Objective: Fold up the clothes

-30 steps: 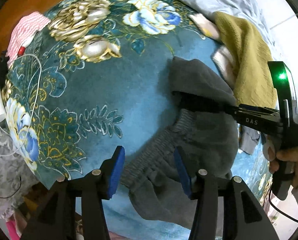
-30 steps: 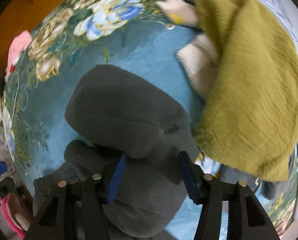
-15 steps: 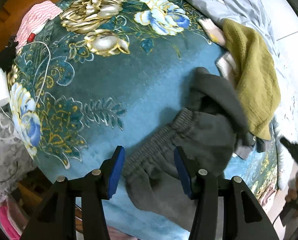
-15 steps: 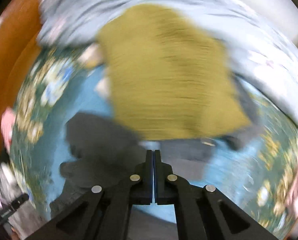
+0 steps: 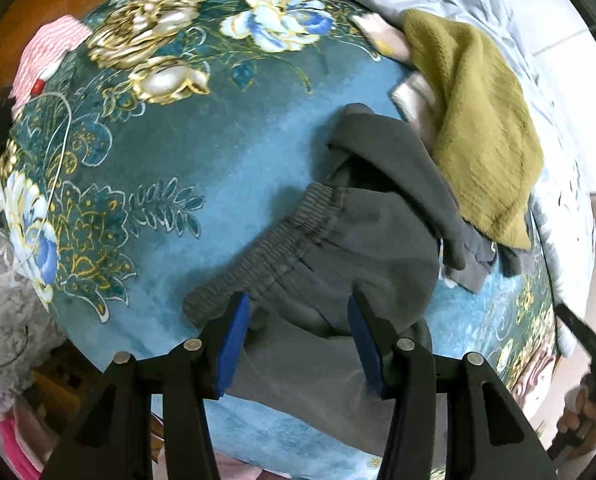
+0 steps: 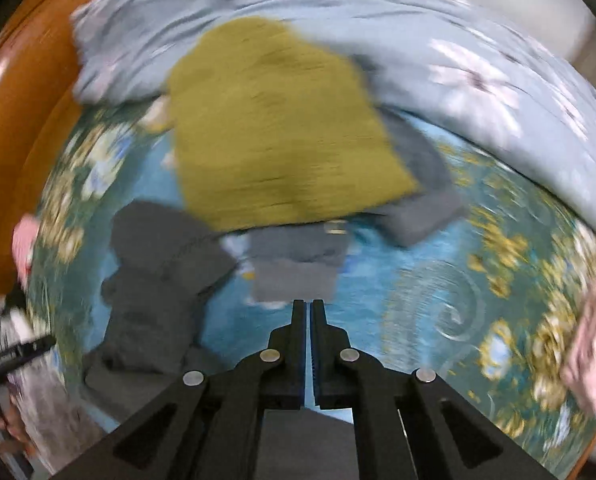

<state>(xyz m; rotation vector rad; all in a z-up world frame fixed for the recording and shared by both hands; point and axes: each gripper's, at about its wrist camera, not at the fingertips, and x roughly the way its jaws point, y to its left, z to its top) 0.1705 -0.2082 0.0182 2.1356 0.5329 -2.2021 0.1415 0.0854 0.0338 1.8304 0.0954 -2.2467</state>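
Dark grey trousers (image 5: 338, 248) with a ribbed elastic waistband (image 5: 265, 256) lie crumpled on a blue floral blanket (image 5: 217, 148). One leg is folded back over the top (image 5: 394, 160). My left gripper (image 5: 298, 316) is open and empty, with its jaws standing on either side of the cloth just below the waistband. My right gripper (image 6: 308, 308) is shut and empty, held above the blanket and apart from the trousers (image 6: 157, 276), which lie to its left in the blurred right wrist view. The right gripper also shows at the far right edge of the left wrist view (image 5: 586, 344).
An olive knitted garment (image 5: 482, 120) (image 6: 273, 120) lies beyond the trousers over smaller grey clothes (image 6: 298, 264). A pale blue quilt (image 6: 418, 40) runs along the back. A pink striped cloth (image 5: 45, 52) and a white cable (image 5: 57, 152) lie at the left. A pink cloth (image 6: 594, 344) lies at the right.
My right gripper let go of the trouser leg, shut, and pulled back to the right and away. The folded leg now rests on the trousers. My left gripper stays open over the waistband.
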